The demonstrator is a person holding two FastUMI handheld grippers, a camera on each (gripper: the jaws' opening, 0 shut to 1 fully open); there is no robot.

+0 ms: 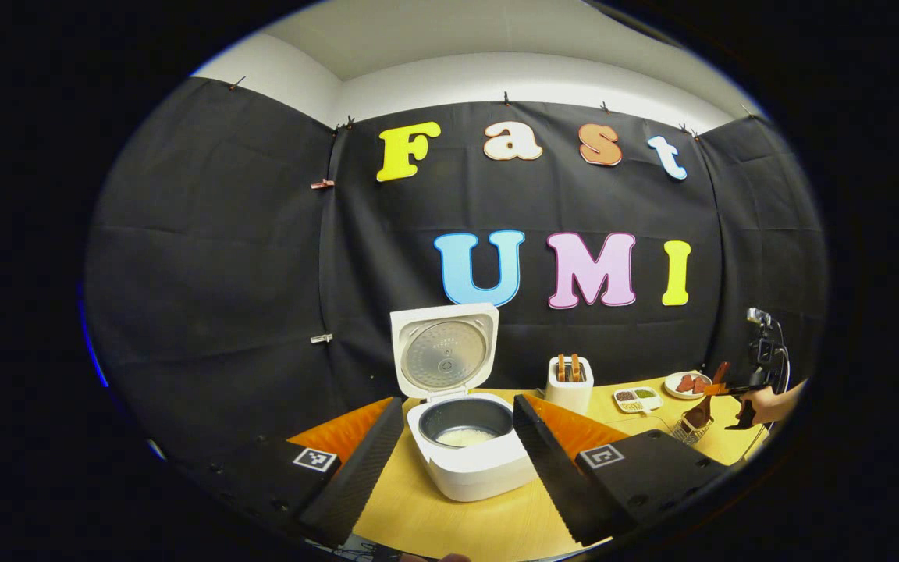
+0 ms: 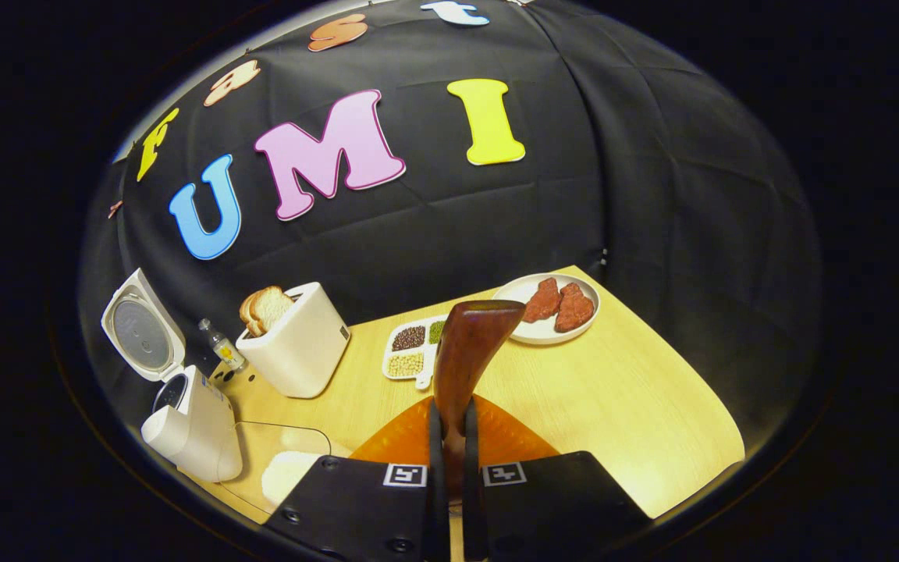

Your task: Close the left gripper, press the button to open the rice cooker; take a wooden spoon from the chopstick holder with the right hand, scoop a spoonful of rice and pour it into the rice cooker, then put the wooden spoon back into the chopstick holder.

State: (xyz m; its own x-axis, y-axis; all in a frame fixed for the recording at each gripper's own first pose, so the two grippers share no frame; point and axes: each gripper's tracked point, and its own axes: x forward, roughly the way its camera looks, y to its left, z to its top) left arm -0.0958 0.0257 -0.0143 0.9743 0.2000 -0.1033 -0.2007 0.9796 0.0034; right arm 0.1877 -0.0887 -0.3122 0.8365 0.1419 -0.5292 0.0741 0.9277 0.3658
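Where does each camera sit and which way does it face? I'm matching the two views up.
Left gripper view: rides the left gripper, level, facing the open white rice cooker; its open fingers show.
Right gripper view: rides the right gripper, facing the white plate of red pieces; fingers clamp the brown wooden spoon.
Shared: cooker, white toaster, yellow wooden table.

a: that white rice cooker (image 1: 471,445) on the pale wooden table (image 1: 449,523) stands with its lid up, and a little white rice (image 1: 465,437) lies in the dark inner pot.

b: yes, and the left gripper (image 1: 453,460) has its jaws spread wide, one finger either side of the cooker, touching nothing.

a: behind sits a white toaster (image 1: 570,382) with bread in it. far right, a hand (image 1: 765,406) holds the other gripper (image 1: 738,388) with a brown wooden spoon (image 1: 701,410) over a wire chopstick holder (image 1: 687,429).
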